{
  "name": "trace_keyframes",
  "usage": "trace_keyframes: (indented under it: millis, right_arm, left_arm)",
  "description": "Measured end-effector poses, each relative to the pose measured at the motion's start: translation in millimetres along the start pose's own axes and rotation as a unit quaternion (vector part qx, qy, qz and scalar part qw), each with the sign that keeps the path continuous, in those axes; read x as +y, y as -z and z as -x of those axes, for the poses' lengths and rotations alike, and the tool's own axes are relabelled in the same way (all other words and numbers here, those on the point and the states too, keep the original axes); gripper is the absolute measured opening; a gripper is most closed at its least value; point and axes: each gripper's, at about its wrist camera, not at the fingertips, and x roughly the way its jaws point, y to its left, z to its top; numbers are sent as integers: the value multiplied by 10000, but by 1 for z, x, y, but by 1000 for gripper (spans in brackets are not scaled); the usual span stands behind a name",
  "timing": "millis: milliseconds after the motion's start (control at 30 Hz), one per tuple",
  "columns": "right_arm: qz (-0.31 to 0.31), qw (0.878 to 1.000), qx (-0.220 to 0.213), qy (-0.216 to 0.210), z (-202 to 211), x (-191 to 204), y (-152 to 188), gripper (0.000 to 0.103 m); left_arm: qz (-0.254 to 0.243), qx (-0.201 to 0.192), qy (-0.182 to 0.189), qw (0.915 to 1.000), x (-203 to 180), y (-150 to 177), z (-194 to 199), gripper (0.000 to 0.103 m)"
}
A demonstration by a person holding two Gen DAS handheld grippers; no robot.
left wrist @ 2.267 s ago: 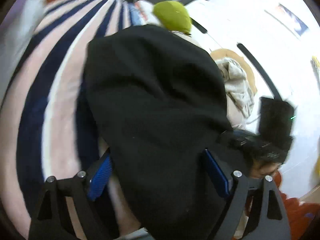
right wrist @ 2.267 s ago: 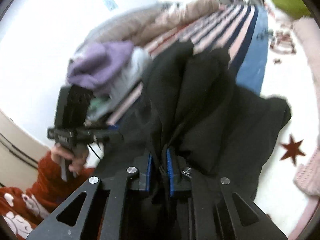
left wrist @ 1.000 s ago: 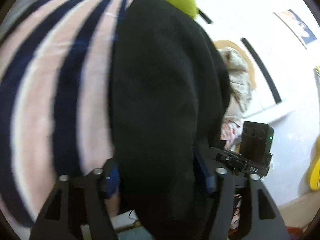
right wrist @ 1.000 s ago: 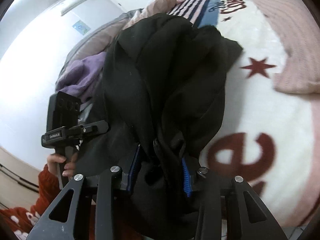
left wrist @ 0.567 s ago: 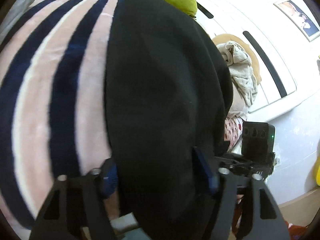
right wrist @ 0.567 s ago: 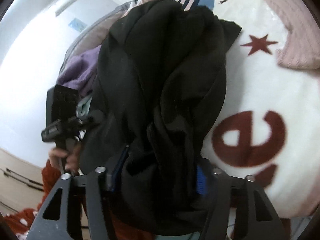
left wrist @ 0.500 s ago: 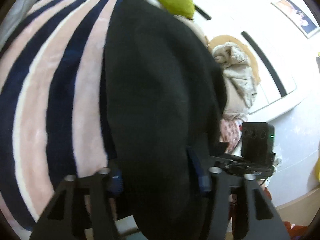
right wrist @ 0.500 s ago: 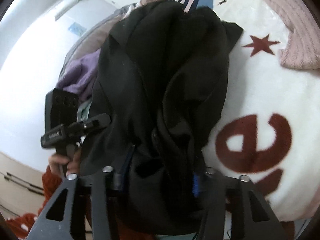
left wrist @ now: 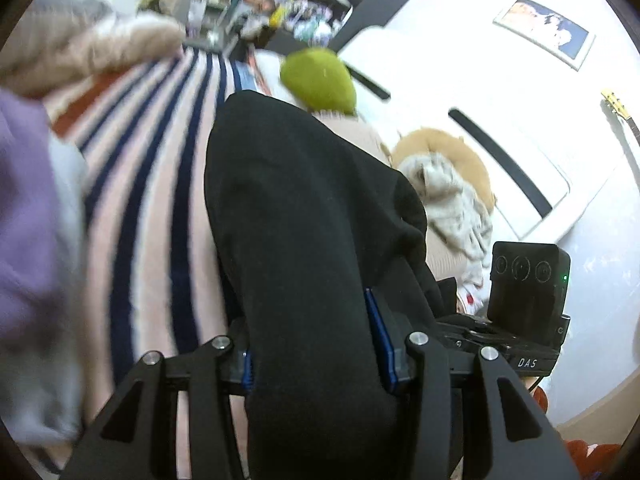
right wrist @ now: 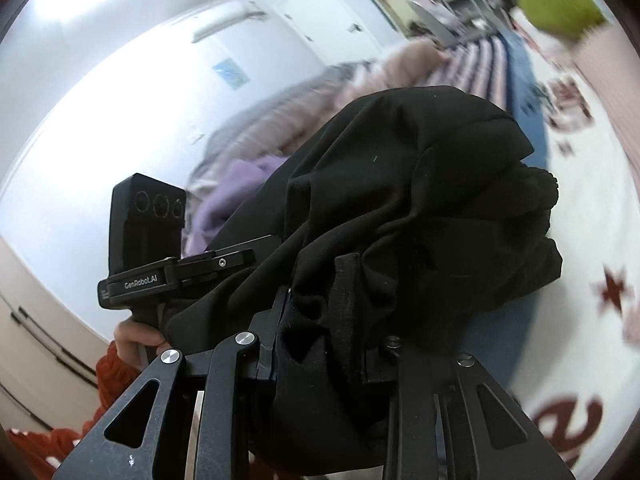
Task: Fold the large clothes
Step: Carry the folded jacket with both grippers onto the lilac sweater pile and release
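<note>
Left gripper (left wrist: 318, 340) is seen clamped on a thick roll of the black garment (left wrist: 304, 240), blue pads pressed against both sides. Right gripper (right wrist: 324, 340) is likewise closed on bunched folds of the same garment (right wrist: 420, 200).

Surroundings, referenced to the striped blanket (left wrist: 152, 184): garment is held over it; a purple cloth (left wrist: 24, 220) lies at its left edge; a green cushion (left wrist: 318, 80) sits at its far end; a beige crumpled cloth (left wrist: 452, 204) lies beyond the garment to the right. Most of the forward view is blocked by the garment in both cameras.

Legible writing: "DAS" on the right gripper's body (left wrist: 527, 362); "GenRobot.AI" on the left gripper's body (right wrist: 140, 280).

Garment: plain black, matte, heavily creased, one ribbed edge visible.
</note>
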Motion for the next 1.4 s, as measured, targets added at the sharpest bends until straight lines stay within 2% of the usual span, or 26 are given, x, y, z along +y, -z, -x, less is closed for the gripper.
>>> trace_keyframes:
  millis: [200, 367, 567, 667, 833, 933, 1033, 1100, 1233, 1300, 1400]
  right_arm:
    - [666, 9968, -220, -392, -44, 77, -64, 21]
    - [1243, 9894, -253, -702, -90, 147, -113, 21]
    - [1493, 9834, 17, -1030, -168, 204, -142, 21]
    - [1478, 9822, 259, -1133, -218, 219, -150, 21]
    - [1369, 9819, 631, -1149, -292, 218, -145, 21]
    - [1378, 9825, 776, -987, -315, 209, -138, 21]
    - [1315, 9837, 913, -822, -334, 202, -139, 23]
    - [1309, 9835, 931, -836, -332, 192, -144, 24]
    - [1381, 9844, 779, -761, -325, 184, -148, 22]
    - [1486, 9843, 626, -712, -300, 198, -140, 22]
    - [1448, 9858, 458, -716, -283, 194, -144, 21]
  left_arm:
    - [-200, -705, -529, 9959, 18, -53, 102, 43]
    - [-152, -1280, -1065, 9859, 45, -87, 190, 43]
    - [52, -1435, -1822, 9727, 100, -98, 255, 43]
    - [315, -1422, -2075, 9673, 133, -95, 268, 43]
    - [838, -1297, -2053, 9664, 197, -72, 273, 43]
    - [1203, -1208, -2034, 9641, 231, -57, 264, 44]
    - [1394, -1165, -2104, 9606, 245, -47, 255, 51]
    - [1355, -1137, -2196, 9594, 245, -45, 254, 55]
    - [1106, -1250, -2262, 9597, 225, -44, 252, 52]
    - [942, -1318, -2182, 9624, 218, -47, 249, 49]
    - [734, -1339, -1961, 9686, 215, -58, 239, 49]
